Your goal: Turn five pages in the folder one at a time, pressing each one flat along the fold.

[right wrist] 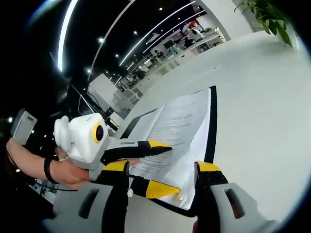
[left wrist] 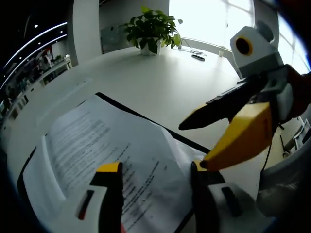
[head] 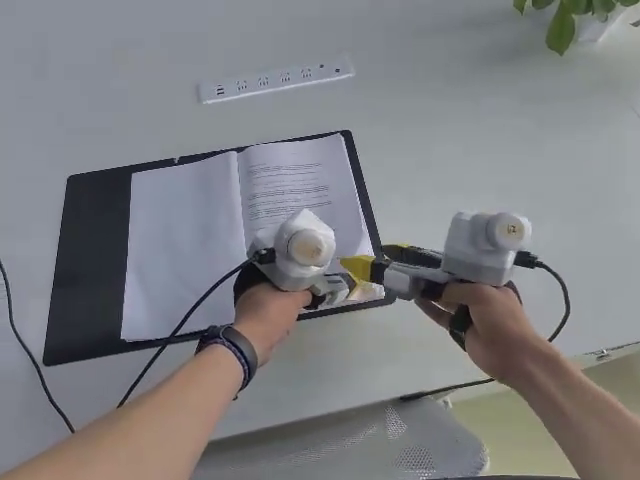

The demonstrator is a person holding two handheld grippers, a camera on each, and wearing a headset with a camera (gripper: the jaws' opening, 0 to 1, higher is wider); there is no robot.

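Left hand-held gripper [left wrist: 154, 167] low over folder [head: 95, 260]

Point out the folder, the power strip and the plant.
folder [head: 95, 260], head view, bare black left cover.
power strip [head: 275, 80], head view, middle socket row.
plant [left wrist: 150, 30], left gripper view, its leaves.
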